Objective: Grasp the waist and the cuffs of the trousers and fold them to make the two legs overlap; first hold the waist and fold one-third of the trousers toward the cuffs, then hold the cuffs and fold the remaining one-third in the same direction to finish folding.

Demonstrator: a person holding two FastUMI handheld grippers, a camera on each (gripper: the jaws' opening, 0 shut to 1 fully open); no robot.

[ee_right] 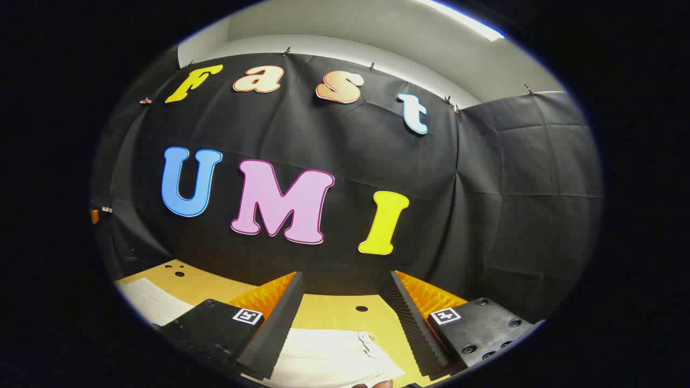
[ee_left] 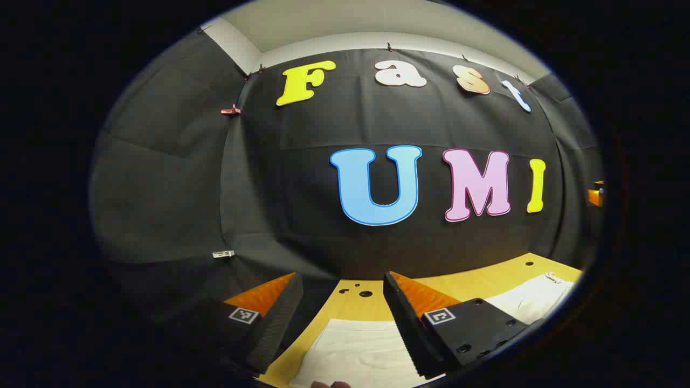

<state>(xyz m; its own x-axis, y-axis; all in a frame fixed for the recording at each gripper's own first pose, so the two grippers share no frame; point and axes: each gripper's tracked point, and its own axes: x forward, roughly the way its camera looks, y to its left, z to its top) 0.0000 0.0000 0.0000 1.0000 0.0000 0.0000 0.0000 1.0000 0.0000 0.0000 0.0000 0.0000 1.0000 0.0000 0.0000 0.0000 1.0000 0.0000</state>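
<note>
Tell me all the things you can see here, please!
trousers: one pair, white, lying flat on the table; a drawstring end shows in the right gripper view.
table: one, yellow wood with small round holes, under the trousers.
booth wall: black cloth, behind the table.
clips: several small ones, pinning the cloth along its top and side.
left gripper: one, open, above the trousers.
right gripper: one, open, above the trousers' drawstring end.
fingertips: a person's, at the bottom edge of the left gripper view.
</note>
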